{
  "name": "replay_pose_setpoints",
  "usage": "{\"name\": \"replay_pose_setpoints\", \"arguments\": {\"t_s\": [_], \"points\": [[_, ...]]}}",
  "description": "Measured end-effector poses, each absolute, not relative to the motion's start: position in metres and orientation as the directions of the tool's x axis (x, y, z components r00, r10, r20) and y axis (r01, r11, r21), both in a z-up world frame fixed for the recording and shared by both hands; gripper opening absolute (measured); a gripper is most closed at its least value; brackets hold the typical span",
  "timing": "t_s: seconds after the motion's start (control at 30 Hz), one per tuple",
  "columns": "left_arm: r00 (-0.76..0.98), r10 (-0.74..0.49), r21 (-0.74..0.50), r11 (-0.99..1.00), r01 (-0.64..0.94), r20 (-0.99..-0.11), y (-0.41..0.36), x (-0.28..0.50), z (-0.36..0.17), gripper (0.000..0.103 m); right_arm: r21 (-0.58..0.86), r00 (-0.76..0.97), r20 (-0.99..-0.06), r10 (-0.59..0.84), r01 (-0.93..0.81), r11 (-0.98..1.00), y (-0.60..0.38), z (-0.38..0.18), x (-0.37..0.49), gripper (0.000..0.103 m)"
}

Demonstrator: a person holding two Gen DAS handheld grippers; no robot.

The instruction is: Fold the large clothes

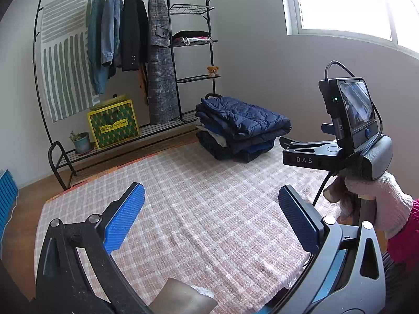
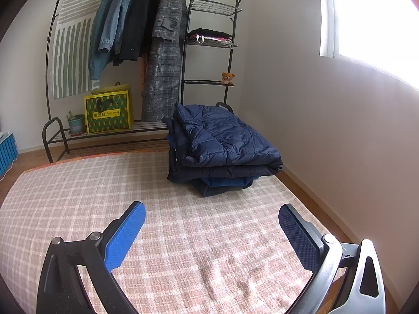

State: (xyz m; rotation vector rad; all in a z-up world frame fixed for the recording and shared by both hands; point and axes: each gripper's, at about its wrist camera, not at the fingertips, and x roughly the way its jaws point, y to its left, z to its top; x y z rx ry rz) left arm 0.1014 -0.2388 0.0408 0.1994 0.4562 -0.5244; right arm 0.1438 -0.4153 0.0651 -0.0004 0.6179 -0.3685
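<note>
A stack of folded clothes, topped by a navy quilted jacket point(image 1: 243, 120), sits at the far right corner of a pink checked blanket point(image 1: 188, 209); it also shows in the right wrist view point(image 2: 222, 141) on the blanket point(image 2: 131, 196). My left gripper point(image 1: 210, 218) is open and empty above the blanket. My right gripper point(image 2: 211, 233) is open and empty, also above the blanket, short of the stack. In the left wrist view the right gripper's body and its gloved hand point(image 1: 377, 196) show at the right. Several coats point(image 1: 131, 31) hang on a black rack point(image 1: 183, 52) behind.
The rack's low shelf holds a yellow-green box point(image 1: 114, 123) and a potted plant point(image 1: 81, 141). A teddy bear point(image 1: 213, 71) sits on a side shelf. A blue crate point(image 1: 7, 198) stands at the left. Wall and window are at the right.
</note>
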Motion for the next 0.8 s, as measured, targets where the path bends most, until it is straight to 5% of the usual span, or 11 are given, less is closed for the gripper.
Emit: {"name": "replay_pose_setpoints", "arguments": {"t_s": [0.8], "points": [[0.766,-0.439,0.059,0.85,0.524,-0.469,-0.236,0.1015,0.0414,0.103,-0.083,0.751,-0.568,-0.337,0.355,0.931,-0.42,0.0645,0.1416,0.103]]}}
